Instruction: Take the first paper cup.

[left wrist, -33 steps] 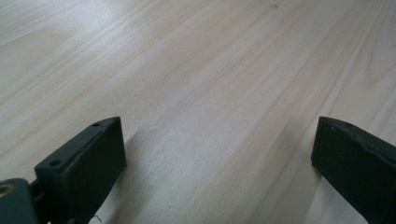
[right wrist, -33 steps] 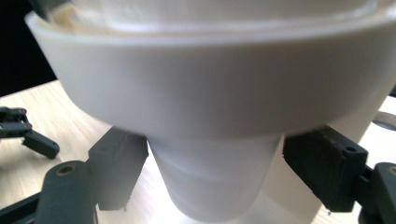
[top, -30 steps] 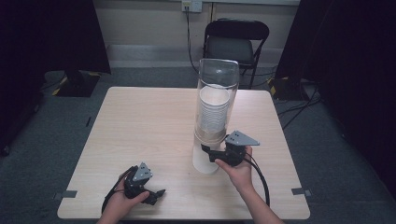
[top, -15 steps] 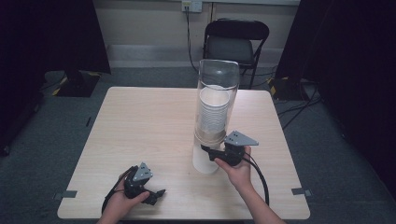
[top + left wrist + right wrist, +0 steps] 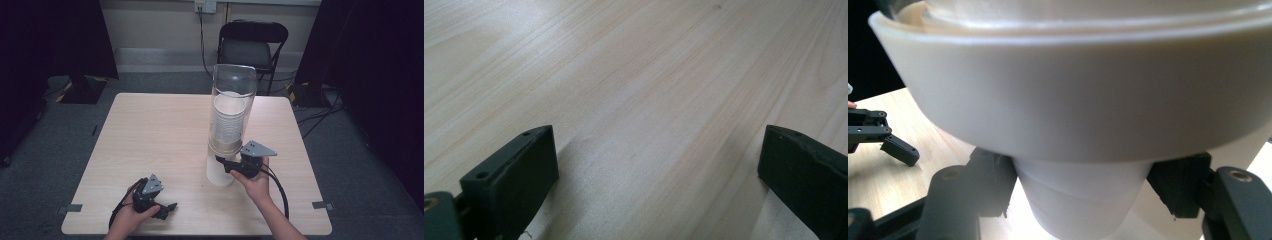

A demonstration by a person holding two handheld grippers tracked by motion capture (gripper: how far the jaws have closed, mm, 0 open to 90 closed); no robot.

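The right gripper has just been closing its jaws, and they now pinch the bottom paper cup that pokes out beneath the white collar of the clear cup dispenser standing near the middle of the wooden table. The grasp looks made; pulling the cup down and free is not yet done. The left gripper rests on the table's near edge, jaws wide and empty.

Table: open from nine through twelve o'clock, free passage. Cup dispenser: upright obstacle right of centre, blocking three o'clock. Right gripper clamped at its base cup. Left gripper at seven o'clock, near edge.
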